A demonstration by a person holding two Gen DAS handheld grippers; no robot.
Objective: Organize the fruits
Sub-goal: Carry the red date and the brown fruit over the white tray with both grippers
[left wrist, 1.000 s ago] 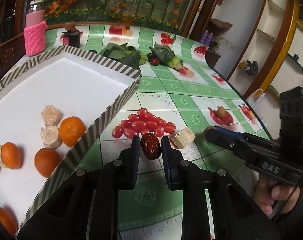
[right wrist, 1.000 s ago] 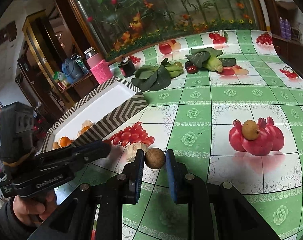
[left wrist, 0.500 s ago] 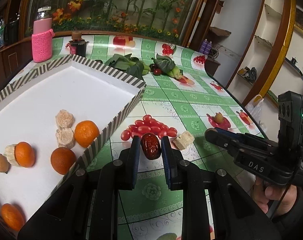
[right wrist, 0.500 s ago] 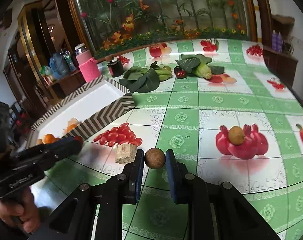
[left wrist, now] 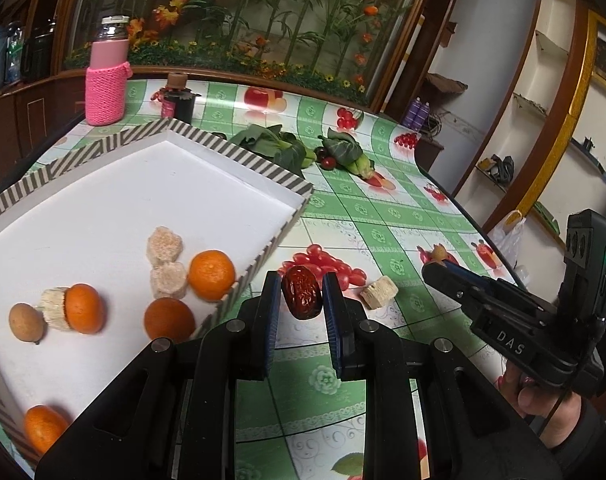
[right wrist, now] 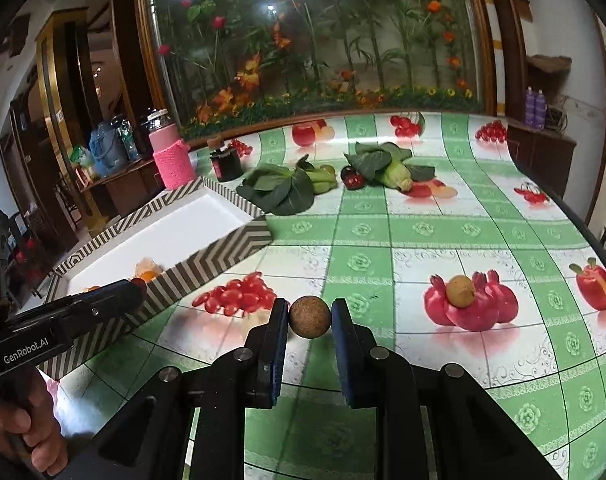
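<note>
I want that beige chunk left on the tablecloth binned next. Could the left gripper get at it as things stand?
Probably not yet: the left gripper is shut on a red date. The beige chunk itself lies uncovered just right of it.

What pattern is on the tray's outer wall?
Grey and white zigzag stripes on the tray, clearest in the right wrist view.

The left gripper [left wrist: 301,294] sits low in the middle of its picture, its two blue pads squeezing a red date [left wrist: 301,292]. The right gripper [right wrist: 310,317] does the same with a small brown ball fruit [right wrist: 310,317]. A hand [right wrist: 27,428] at the lower left grips one black handle.
</note>
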